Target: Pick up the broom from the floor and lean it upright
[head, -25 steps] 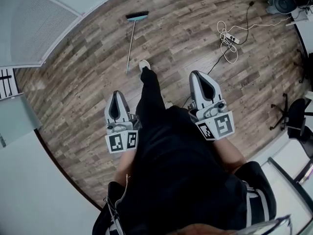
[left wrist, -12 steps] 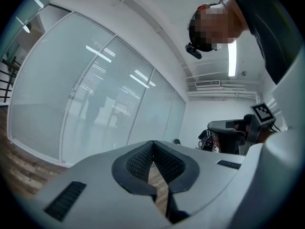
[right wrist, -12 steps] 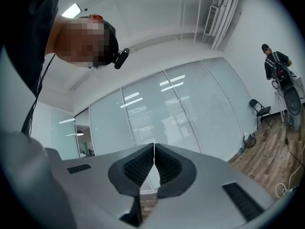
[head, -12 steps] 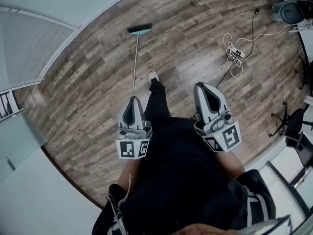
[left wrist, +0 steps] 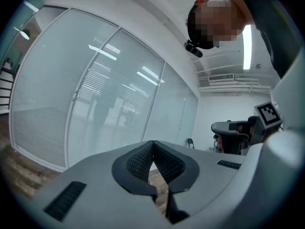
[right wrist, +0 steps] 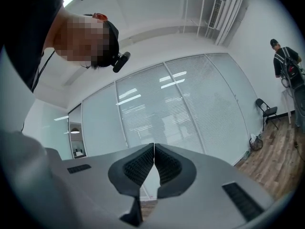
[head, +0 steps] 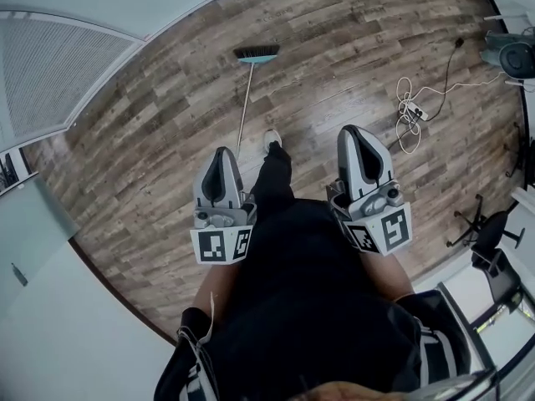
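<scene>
a: wood-plank floor [head: 142,149] fills the head view, with a frosted glass wall [head: 67,65] curving along the far left. where's the broom?

b: the broom [head: 245,107] lies flat on the planks, ahead of the person. its teal brush head is at the far end, near the wall's base. the thin handle runs back toward the person, almost straight far-to-near, leaning a touch left at its near end.

a: and the tongs?

b: left gripper [head: 221,152] and right gripper [head: 356,130] are held out in front of the body, neither touching the broom. in each gripper view the ribbed pads meet at the tips with nothing between them, so both are closed and empty.

a: which is nearer?

b: the left one. the handle's near end shows just past its tip, slightly to its right, between it and the person's shoe [head: 272,139]. the right gripper sits well to the right of the handle, with the leg between them.

a: next move?

b: i'd say part the left jaws, go down to the floor and close across the handle near that end. the cables [head: 410,111] lie far right, well apart from it.
</scene>
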